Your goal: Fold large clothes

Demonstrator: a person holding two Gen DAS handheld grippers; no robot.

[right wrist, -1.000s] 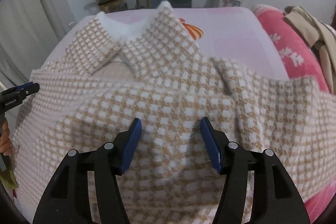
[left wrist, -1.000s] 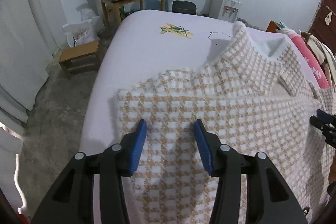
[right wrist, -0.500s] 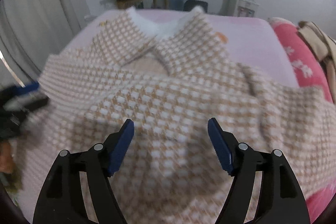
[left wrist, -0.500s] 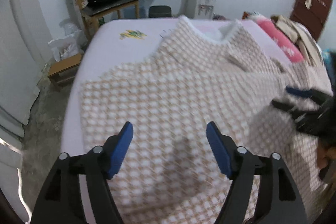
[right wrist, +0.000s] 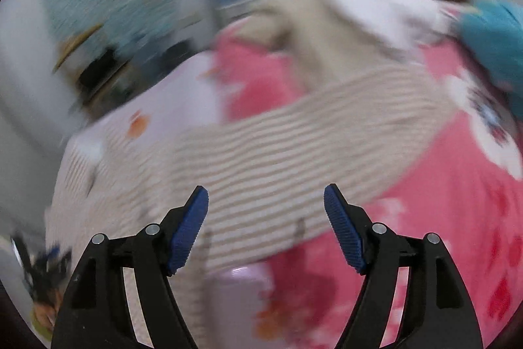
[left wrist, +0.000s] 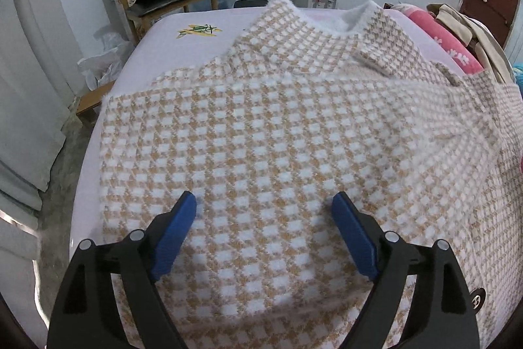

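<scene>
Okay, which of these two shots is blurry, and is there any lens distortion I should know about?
Left wrist view: mostly sharp, the checked sweater reads clearly under the open left gripper, though fisheye bends the bed edge. Right wrist view: heavy motion smear across the pink blanket; only the open right gripper stays crisp.

We saw soft, even indoor light in both views, with no hard glare. The left wrist view was mostly sharp, the checked sweater (left wrist: 278,136) clear, faint shadows under the jaws, slight softness at right. Walls bowed at the fisheye edges, and dark corners ringed each frame. The right wrist view was heavily smeared; only its jaws stayed crisp.
</scene>
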